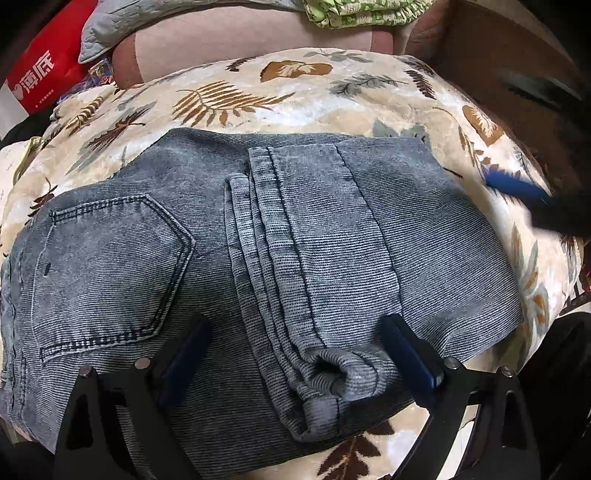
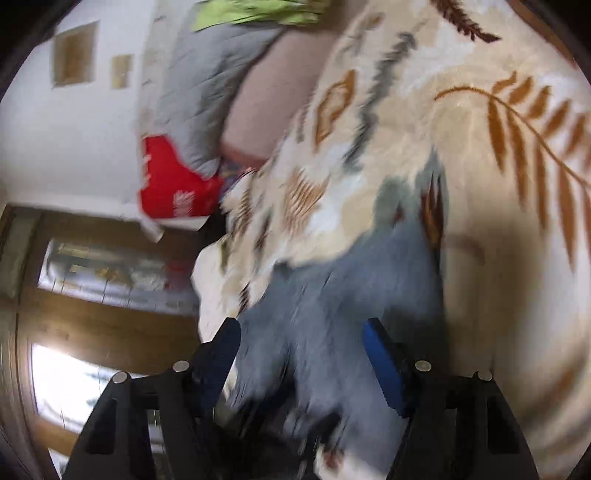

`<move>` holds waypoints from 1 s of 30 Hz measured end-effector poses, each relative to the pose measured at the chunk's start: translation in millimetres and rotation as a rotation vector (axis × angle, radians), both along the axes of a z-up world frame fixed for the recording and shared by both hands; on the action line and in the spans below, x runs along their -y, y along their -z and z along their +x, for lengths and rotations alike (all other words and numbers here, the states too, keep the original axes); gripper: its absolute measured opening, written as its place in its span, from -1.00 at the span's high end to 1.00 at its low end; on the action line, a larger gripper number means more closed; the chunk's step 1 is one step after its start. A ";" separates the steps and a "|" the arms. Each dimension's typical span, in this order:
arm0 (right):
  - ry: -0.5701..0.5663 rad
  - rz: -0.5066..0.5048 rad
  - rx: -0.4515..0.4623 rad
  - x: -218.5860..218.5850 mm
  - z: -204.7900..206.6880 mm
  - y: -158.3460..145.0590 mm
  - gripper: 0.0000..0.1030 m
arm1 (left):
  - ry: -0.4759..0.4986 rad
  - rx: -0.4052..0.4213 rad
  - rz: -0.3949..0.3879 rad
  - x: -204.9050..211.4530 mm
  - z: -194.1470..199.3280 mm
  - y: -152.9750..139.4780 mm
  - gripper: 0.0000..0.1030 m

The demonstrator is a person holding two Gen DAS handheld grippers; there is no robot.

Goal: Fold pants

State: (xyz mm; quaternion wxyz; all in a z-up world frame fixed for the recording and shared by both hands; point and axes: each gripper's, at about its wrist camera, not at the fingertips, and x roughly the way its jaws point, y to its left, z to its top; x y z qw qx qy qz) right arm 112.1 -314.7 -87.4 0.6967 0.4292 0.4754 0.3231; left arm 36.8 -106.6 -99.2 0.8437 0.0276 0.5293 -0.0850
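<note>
Black arms of the left tool (image 1: 295,354) frame the near edge of the left wrist view, its blue pads (image 1: 410,354) spread wide with nothing pressed between them. Under and just beyond them lie the pants (image 1: 303,236), grey-blue denim folded into a broad block on the blanket (image 1: 229,99), which is cream with brown and grey leaves. A back pocket (image 1: 110,269) faces up on the left half; the legs are doubled over on the right half, their stacked hems running from far to near and ending in a rumpled cuff between the pads. At the far right edge of the pants, one blue finger of the right tool (image 1: 517,190) reaches in, blurred.

From the right wrist, everything is smeared. The right tool (image 2: 301,350) stands open, its jaws apart, with the pants (image 2: 332,302) seen between and beyond them; whether the pads touch the cloth cannot be told. Far off lie a red bag (image 2: 170,184), a grey quilt (image 2: 195,92) and green cloth (image 2: 251,11).
</note>
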 end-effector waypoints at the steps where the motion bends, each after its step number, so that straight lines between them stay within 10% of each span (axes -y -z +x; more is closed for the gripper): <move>1: -0.003 0.001 0.008 2.0 -17.0 -2.1 -0.49 | -0.002 -0.001 -0.015 -1.6 0.0 -1.9 -0.84; 8: 0.009 -0.054 -0.114 6.9 -61.3 44.7 -0.41 | -0.116 0.124 -0.119 -56.7 -10.8 -51.1 -0.84; 16: -0.181 -0.542 0.363 -91.3 -91.7 -56.4 -0.39 | -0.351 0.172 -0.173 -149.7 -19.2 -61.9 -0.84; 25: -0.364 -0.714 0.441 -149.5 -96.9 -22.9 0.29 | -0.384 0.130 -0.215 -171.1 -30.1 -42.2 -0.84; 30: -0.349 -0.610 0.403 -138.6 -90.7 -18.7 0.72 | -0.382 0.141 -0.197 -173.0 -31.8 -44.8 -0.84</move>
